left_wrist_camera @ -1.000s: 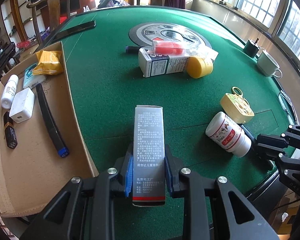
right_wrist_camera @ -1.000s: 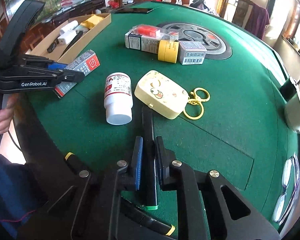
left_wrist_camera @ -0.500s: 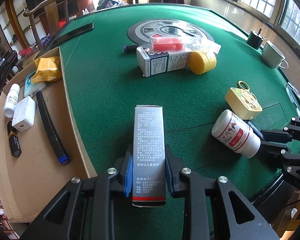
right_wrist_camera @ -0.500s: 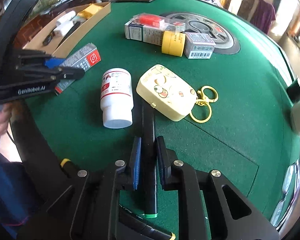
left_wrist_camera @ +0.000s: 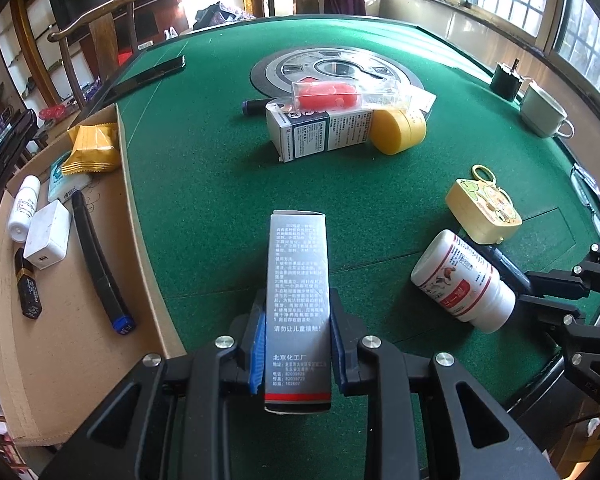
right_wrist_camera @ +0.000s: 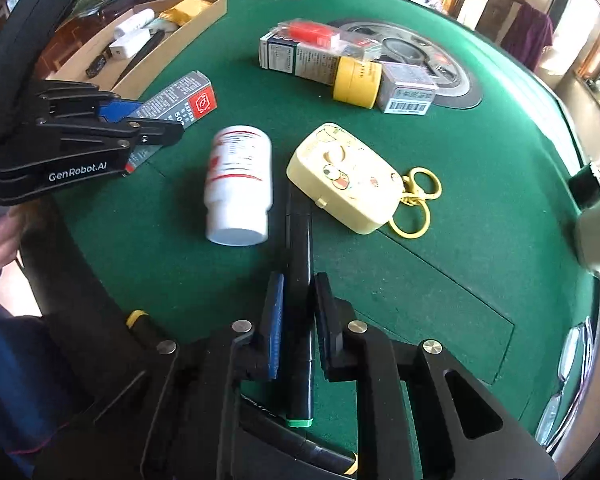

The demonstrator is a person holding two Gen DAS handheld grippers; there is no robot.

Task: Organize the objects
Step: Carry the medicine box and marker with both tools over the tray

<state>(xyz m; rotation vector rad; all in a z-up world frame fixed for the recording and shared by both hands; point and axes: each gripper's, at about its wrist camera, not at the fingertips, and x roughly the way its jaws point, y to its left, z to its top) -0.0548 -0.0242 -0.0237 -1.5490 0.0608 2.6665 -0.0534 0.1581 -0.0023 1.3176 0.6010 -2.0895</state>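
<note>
the tall grey cardboard carton [left_wrist_camera: 298, 300] is sitting clamped lengthwise in your left gripper [left_wrist_camera: 298, 346], just above the green felt table [left_wrist_camera: 204, 184], likely so it can be slid flat into the open cardboard tray [left_wrist_camera: 76, 344] beside it. your right gripper [right_wrist_camera: 296, 314] is pinching the black marker with the green end [right_wrist_camera: 299, 320] along its barrel, near the white pill bottle [right_wrist_camera: 238, 188], probably for the same tray.

The left tool [left_wrist_camera: 298, 336] points steeply down, its blue-padded fingers [left_wrist_camera: 258, 344] clamped on something boxy. The right tool [right_wrist_camera: 296, 320] tilts down likewise, closed tight on something thin. A bare hand [right_wrist_camera: 0, 236] shows behind the left tool.
</note>
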